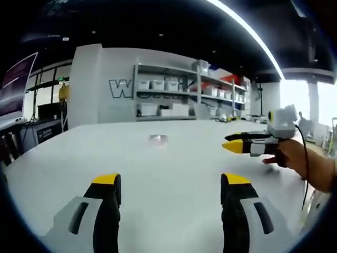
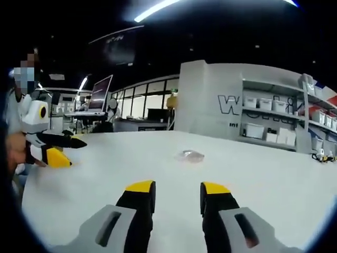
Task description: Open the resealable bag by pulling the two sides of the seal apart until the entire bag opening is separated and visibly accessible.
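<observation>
Resealable bag point(image 1: 157, 138) unlabelled on white table point(image 1: 174, 158), left gripper point(image 1: 171, 184) and right gripper point(image 2: 177, 188) both wide, empty.

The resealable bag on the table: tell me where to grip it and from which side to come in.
The resealable bag lies flat and apart from both grippers on the white table. It is too small here to tell which edge is the seal. Probably pinch a raised edge, coming low and level across the table: left gripper and right gripper, both open, from opposite sides.
</observation>
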A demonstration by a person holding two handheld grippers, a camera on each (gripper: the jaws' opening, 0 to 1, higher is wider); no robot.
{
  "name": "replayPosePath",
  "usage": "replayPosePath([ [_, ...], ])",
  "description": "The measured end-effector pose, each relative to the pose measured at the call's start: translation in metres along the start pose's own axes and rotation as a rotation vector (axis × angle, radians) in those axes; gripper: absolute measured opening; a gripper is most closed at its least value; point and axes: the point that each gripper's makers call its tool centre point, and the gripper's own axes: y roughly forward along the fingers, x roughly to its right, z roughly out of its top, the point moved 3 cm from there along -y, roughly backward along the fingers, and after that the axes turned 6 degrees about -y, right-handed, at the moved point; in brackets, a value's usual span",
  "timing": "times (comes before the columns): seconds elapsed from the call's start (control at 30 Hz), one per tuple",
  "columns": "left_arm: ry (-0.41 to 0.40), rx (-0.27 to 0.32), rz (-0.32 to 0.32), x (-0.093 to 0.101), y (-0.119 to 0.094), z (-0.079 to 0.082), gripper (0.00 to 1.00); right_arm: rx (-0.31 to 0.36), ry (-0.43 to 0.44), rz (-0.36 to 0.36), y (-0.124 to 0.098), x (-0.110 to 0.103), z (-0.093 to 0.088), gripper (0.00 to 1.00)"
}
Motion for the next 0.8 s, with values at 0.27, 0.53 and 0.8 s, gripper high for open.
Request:
replayPosePath([
  [0.27,0.001,-0.001,0.0,0.001,0.0,0.0,0.77,0.003,-0.072,0.038,0.012,-0.002,0.008,0.27],
  [0.53,0.001,-0.004,0.001,0.001,0.0,-0.001,0.77,-0.029,-0.107,0.07,0.033,0.002,0.006,0.26],
  [0.8,0.001,-0.005,0.001,0.001,0.0,-0.002,0.77,-0.035,-0.111,0.091,0.041,0.002,0.003,0.22],
])
